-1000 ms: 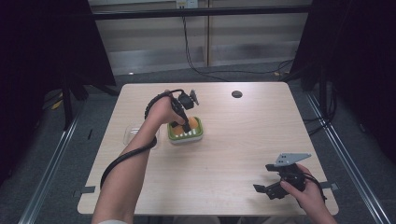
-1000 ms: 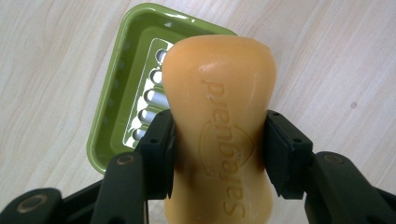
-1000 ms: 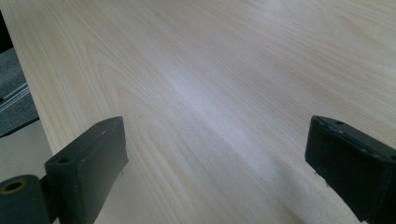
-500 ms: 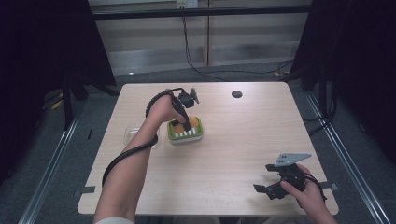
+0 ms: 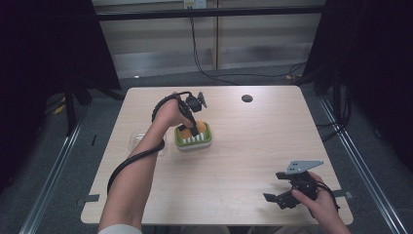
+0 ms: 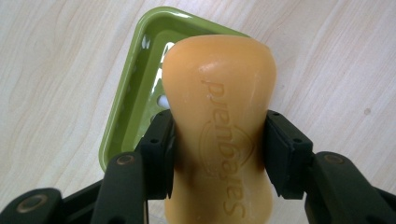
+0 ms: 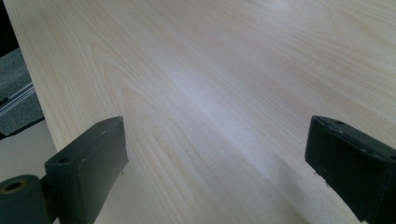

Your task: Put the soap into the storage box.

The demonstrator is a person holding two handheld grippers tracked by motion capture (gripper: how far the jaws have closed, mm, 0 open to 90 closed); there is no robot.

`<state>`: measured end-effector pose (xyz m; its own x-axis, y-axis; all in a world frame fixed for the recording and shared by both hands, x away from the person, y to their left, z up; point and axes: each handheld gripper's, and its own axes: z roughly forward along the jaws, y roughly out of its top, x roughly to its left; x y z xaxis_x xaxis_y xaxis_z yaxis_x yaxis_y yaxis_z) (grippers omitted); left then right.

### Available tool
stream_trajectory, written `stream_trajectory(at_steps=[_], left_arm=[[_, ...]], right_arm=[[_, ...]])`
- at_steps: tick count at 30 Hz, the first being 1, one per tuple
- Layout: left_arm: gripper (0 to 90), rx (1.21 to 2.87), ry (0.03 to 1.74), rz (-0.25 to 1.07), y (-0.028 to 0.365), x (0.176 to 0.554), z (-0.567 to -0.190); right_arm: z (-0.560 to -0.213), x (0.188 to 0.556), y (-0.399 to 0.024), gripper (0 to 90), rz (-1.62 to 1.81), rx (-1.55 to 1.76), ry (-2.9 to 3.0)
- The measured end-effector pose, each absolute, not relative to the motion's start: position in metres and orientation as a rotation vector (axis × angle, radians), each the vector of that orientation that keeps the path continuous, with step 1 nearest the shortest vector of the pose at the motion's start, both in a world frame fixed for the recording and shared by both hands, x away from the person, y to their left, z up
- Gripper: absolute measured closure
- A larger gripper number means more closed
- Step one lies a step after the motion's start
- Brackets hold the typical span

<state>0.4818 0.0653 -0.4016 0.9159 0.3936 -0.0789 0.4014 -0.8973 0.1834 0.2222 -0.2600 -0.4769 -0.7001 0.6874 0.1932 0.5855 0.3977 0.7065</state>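
Orange soap bar [image 6: 219, 126], waxy and dense-looking, sits clamped between the pads of my left gripper [image 6: 219, 154]. The jaws close on its narrowed waist, one pad on each long flank, embossed lettering facing the camera. In the high view the same gripper [image 5: 191, 127] points down over the green soap dish [image 5: 207, 139], with the bar [image 5: 193, 130] at or just above the dish; I cannot tell whether its far end rests on the ridges.

Handling judgement: the bar looks rigid and moderately heavy for its size, and smooth enough to slip if wet (no water visible). The waist is the sensible grip site, since the flared ends should resist sliding out lengthwise. Excess squeeze would likely dent the surface rather than crack it.

The dish [image 6: 135, 88] is light plastic with drain holes; I expect it to skate on the table [image 5: 253, 146] if nudged.

My right gripper [image 5: 287, 195] rests near the table's near right corner, well apart, jaws spread wide with nothing between them, bare wood [image 7: 210, 93] showing past them.

A clear plastic lid [image 5: 139, 141] lies just left of the dish.
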Motion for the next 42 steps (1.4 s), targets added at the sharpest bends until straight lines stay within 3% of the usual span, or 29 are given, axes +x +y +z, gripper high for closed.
stream_trajectory(at_steps=[42], left_arm=[[49.8,2.885,0.601,-0.04,0.066,0.492,-0.412]], right_arm=[[-0.479,0.224,-0.265,5.2,1.187,1.177,2.512]])
